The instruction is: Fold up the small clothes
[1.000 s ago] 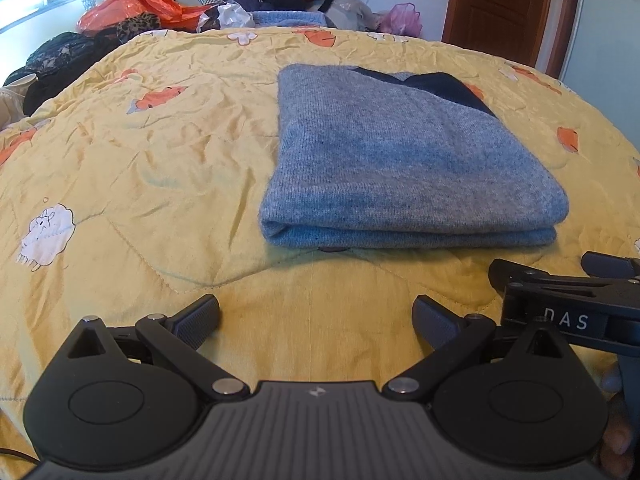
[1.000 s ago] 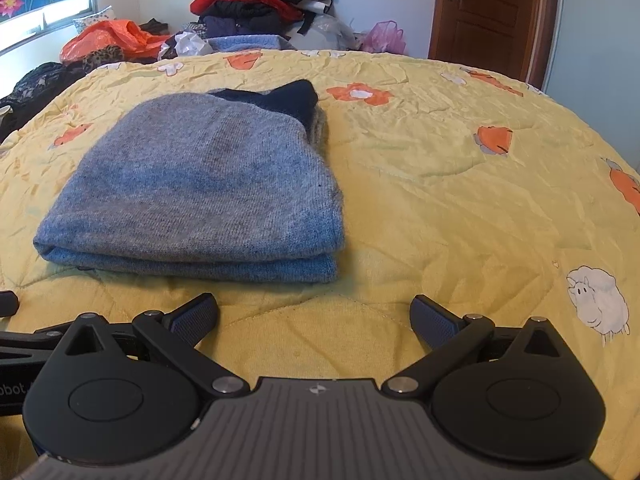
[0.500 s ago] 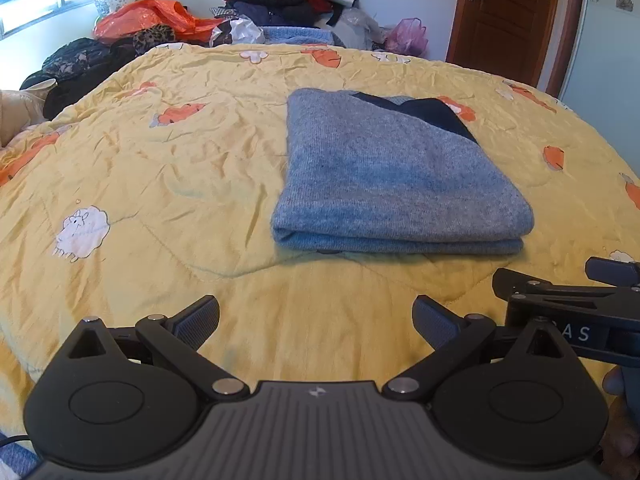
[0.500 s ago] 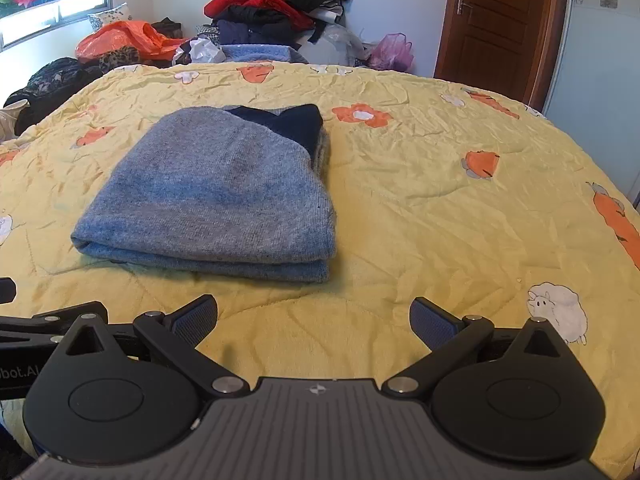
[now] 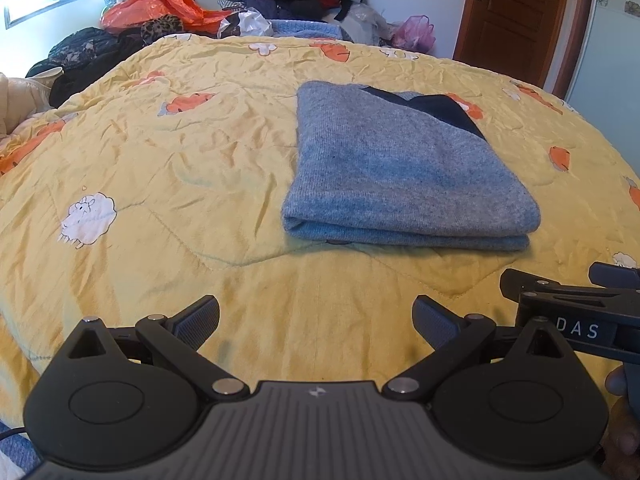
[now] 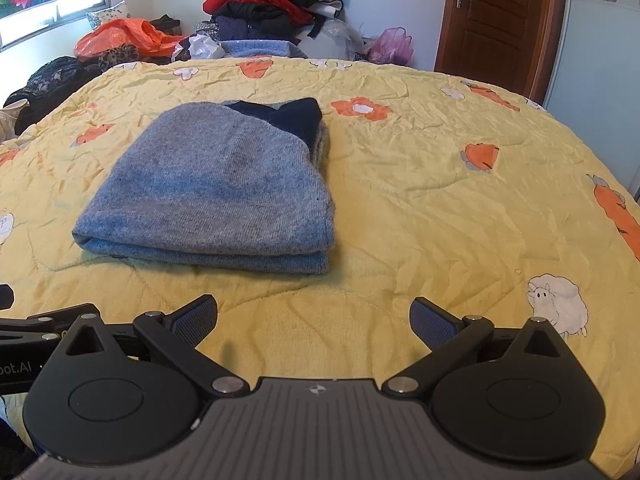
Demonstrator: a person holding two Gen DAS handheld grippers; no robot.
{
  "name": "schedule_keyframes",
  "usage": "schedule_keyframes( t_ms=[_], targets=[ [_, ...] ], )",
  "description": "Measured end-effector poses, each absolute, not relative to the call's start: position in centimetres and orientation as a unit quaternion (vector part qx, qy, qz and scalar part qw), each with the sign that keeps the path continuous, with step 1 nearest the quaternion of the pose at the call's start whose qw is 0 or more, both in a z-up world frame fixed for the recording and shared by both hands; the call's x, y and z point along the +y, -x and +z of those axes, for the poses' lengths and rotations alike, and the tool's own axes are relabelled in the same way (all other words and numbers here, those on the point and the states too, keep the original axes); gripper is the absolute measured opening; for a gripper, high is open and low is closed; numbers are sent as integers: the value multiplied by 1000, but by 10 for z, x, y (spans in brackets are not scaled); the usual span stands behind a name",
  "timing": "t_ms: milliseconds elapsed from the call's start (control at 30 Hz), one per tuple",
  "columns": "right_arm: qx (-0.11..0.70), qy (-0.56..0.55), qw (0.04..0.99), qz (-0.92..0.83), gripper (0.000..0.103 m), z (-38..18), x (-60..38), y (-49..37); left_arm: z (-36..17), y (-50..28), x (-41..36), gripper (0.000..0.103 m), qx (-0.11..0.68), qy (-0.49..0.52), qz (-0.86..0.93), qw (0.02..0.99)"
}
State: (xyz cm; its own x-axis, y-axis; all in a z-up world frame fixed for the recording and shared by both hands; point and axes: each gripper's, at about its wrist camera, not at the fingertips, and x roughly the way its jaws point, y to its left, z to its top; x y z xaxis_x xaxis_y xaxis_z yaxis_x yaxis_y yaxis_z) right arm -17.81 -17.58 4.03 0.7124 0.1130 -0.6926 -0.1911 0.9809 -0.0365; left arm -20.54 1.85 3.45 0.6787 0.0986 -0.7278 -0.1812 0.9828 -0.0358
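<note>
A grey-blue knit sweater [image 5: 400, 176] lies folded into a neat rectangle on the yellow quilt [image 5: 180, 168], with a dark navy part showing at its far edge. It also shows in the right wrist view [image 6: 216, 192]. My left gripper [image 5: 316, 318] is open and empty, held back from the sweater's near edge, to its left. My right gripper [image 6: 314, 318] is open and empty, held back from the sweater's near right corner. The right gripper's body shows at the right edge of the left wrist view [image 5: 576, 316].
A pile of red, black and blue clothes [image 6: 276, 4] and an orange plastic bag [image 6: 120, 36] lie beyond the far edge of the bed. Dark clothes [image 5: 84, 56] lie at the far left. A brown wooden door [image 6: 500, 20] stands at the back right.
Both grippers have drawn back and up from the folded sweater, so it looks smaller and farther away. Both stay open. The sweater has not moved.
</note>
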Motion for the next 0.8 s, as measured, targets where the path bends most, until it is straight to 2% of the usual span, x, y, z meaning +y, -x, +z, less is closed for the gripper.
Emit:
schedule_keyframes(
  t_ms=[800],
  targets=[
    [383, 47, 918, 97, 103, 29, -175, 167, 24, 196, 22, 103, 416, 69, 73, 904]
  ],
)
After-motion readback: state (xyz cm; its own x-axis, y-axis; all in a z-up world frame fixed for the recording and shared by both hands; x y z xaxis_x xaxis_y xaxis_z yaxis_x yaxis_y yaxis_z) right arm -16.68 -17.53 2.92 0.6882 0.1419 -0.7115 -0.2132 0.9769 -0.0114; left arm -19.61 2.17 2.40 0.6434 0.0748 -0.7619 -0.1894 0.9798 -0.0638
